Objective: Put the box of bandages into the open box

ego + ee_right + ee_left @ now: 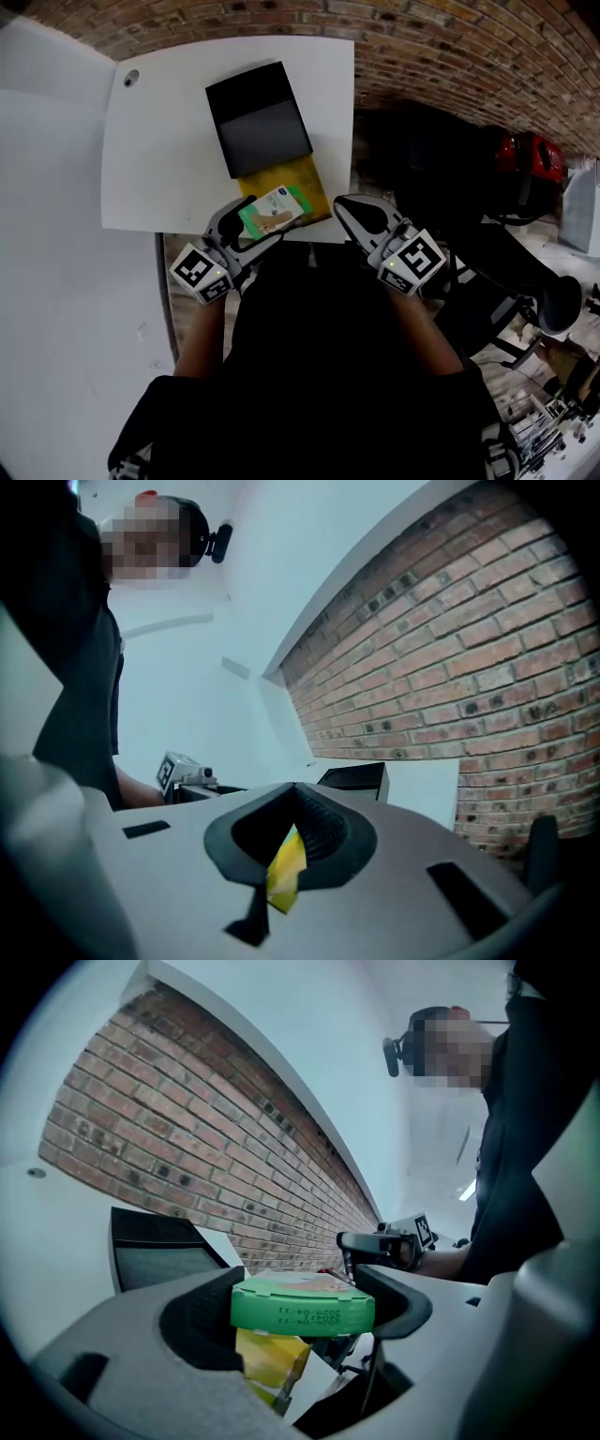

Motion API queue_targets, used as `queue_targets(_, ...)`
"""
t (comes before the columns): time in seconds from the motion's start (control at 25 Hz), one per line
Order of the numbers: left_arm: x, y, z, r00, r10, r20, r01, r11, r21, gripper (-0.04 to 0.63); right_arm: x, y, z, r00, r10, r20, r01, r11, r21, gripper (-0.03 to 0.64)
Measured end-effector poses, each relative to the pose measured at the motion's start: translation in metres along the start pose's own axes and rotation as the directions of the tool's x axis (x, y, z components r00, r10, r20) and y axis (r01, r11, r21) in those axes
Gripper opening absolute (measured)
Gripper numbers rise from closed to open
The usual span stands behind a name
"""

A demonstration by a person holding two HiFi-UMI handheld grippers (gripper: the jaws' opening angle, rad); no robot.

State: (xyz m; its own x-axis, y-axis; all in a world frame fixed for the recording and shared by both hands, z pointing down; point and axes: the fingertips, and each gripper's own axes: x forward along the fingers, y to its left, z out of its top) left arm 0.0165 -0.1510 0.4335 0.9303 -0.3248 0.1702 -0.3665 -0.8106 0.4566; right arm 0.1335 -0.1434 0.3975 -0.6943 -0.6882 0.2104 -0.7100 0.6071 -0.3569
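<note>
The box of bandages, green and white, is clamped in my left gripper just above the table's near edge. In the left gripper view its green end fills the space between the jaws. Right under it lies a flat yellow thing and, farther back, the black open box with a grey inside. My right gripper hovers at the table's near right corner, jaws together. Yellow shows through their narrow slit; I cannot tell whether it is pinched.
The white table has a small round hole at its far left. A brick wall runs behind it. Dark chairs and a red item stand to the right. White floor lies left.
</note>
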Motion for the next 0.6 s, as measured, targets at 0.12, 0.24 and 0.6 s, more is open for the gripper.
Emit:
queue_targets(0.12,0.002,0.008,-0.003,0.997,0.077,-0.014,-0.077,0.997,0.009,0.385,0.004,-0.019,0.004,0.999,0.034,-0.001,-0.034,0.999,0.024,0.006)
queue_targets(0.24,0.003,0.021,-0.009,0.985,0.174,-0.017,-0.174,0.985,0.005,0.385,0.012,-0.040,0.003,0.998,0.057,-0.027,-0.057,0.998,0.012,0.006)
queue_targets(0.6,0.009,0.036,-0.029,0.968,0.235,-0.094,-0.227,0.970,0.090,0.385,0.021,-0.071,0.006,0.982,0.175,-0.074,-0.179,0.983,-0.051,0.006)
